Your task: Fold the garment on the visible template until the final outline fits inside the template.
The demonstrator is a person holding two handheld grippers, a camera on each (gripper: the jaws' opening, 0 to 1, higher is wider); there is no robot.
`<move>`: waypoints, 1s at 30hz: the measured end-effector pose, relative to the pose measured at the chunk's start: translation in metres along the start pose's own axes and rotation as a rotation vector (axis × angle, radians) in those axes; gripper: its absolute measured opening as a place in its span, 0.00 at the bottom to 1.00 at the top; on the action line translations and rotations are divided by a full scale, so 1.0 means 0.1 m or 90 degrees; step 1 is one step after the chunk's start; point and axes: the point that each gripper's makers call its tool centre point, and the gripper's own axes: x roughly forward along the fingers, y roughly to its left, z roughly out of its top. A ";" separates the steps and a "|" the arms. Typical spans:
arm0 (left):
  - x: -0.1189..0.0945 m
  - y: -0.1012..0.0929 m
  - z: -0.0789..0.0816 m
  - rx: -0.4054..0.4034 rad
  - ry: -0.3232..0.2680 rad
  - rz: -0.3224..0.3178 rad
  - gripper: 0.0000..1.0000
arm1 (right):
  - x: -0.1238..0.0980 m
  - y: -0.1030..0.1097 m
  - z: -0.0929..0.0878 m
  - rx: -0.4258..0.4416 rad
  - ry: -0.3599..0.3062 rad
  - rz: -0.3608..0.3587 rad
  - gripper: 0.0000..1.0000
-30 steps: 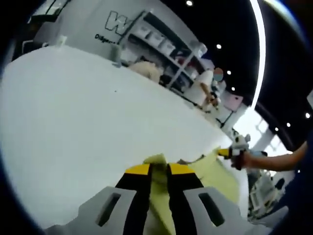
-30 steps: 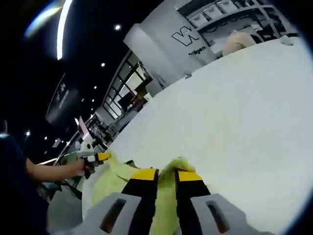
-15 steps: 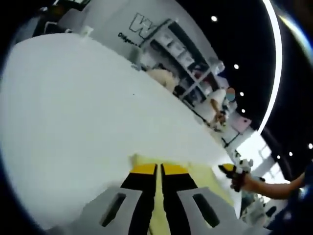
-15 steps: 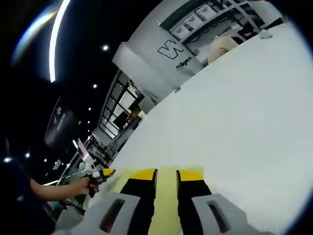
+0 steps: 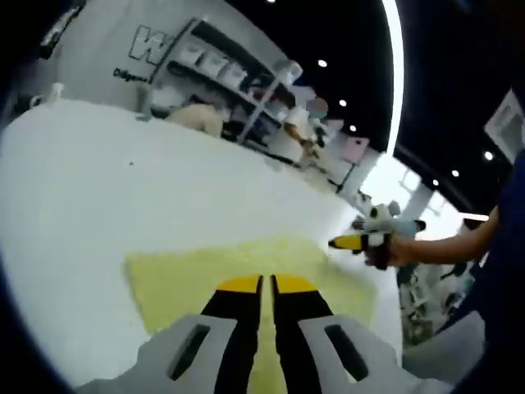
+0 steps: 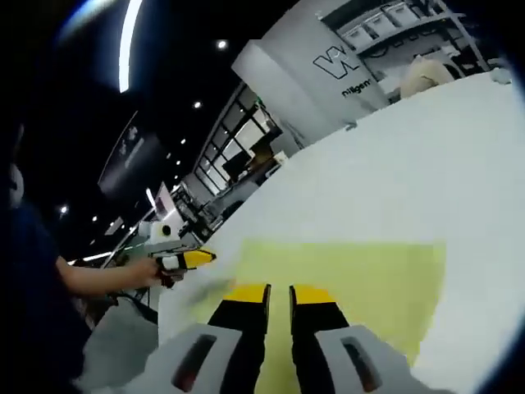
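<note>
Hovering nearest in each view, the left gripper [image 5: 262, 283] and right gripper [image 6: 280, 291] both hold their yellow-tipped jaws close together, a thin gap between them; whether any cloth is caught there cannot be told. Just beyond lies the garment [image 5: 205, 275], a pale yellow sheet spread flat on the white counter [image 5: 123, 197], its far edge straight. No template outline can be made out under or around it, so judging the fit is the main risk: a fold made by guess could leave an edge outside the outline. If a jaw has snagged cloth, lifting away would drag the flat sheet askew. Farther off, shelves [image 5: 221, 70] line the room's wall.
</note>
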 end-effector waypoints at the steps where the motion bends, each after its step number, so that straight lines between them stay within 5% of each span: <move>1: 0.00 0.00 0.00 -0.003 -0.001 0.000 0.00 | -0.02 0.01 0.04 0.023 -0.015 -0.002 0.04; 7: -0.04 0.10 -0.04 -0.076 0.004 0.036 0.00 | -0.14 -0.03 0.00 0.037 -0.020 -0.008 0.00; 15: -0.13 0.12 0.03 -0.084 -0.014 0.044 0.00 | -0.22 0.01 -0.11 0.034 -0.008 -0.004 0.00; 19: -0.13 -0.13 0.02 0.006 0.001 -0.016 0.02 | -0.22 0.22 -0.23 0.001 0.012 0.014 0.04; 21: -0.10 -0.41 -0.09 0.073 0.027 -0.060 0.05 | -0.16 0.41 -0.32 -0.029 0.027 0.038 0.09; 23: -0.05 -0.68 -0.28 0.132 0.073 -0.119 0.14 | -0.01 0.77 -0.57 -0.075 0.071 0.084 0.15; 25: 0.00 -0.90 -0.42 0.162 0.094 -0.148 0.26 | 0.03 0.84 -0.64 -0.079 0.082 0.097 0.25; 26: 0.09 -1.16 -0.63 0.209 0.113 -0.181 0.31 | 0.18 1.07 -0.91 -0.118 0.128 0.121 0.28; 27: 0.15 -1.31 -0.78 0.215 0.127 -0.204 0.34 | 0.21 1.13 -0.98 -0.130 0.141 0.131 0.32; 30: 0.24 -1.44 -1.04 0.231 0.154 -0.217 0.48 | 0.33 1.34 -1.22 -0.183 0.185 0.153 0.43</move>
